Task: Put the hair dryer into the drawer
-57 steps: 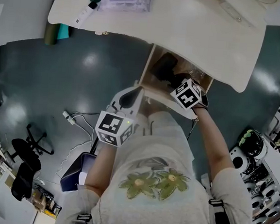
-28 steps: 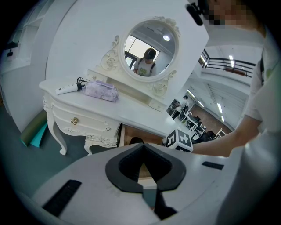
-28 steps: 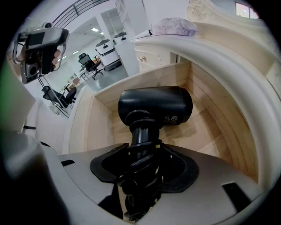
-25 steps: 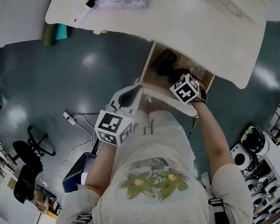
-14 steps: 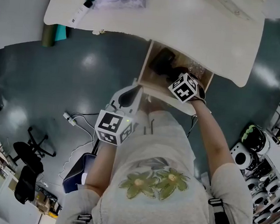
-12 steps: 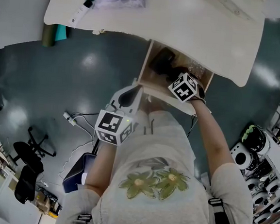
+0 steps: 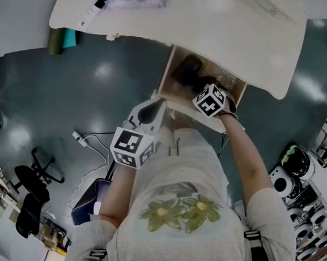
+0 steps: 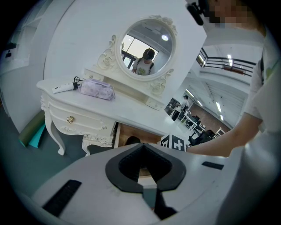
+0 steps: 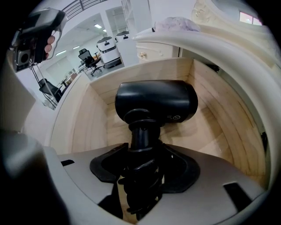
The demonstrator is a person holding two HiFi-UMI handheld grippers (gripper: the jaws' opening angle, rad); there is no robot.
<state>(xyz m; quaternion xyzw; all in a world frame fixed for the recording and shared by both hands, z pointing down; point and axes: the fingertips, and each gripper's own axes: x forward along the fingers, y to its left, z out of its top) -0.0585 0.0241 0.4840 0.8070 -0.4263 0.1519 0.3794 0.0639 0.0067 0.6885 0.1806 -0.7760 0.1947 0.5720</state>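
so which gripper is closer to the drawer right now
Right. The right gripper reaches into the open drawer, clamped on the handle of the hair dryer. The left gripper hangs shut and empty, back outside the drawer front.

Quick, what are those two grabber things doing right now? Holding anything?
Left gripper: fingers closed, holding nothing.
Right gripper: fingers closed on the hair dryer, by its handle.
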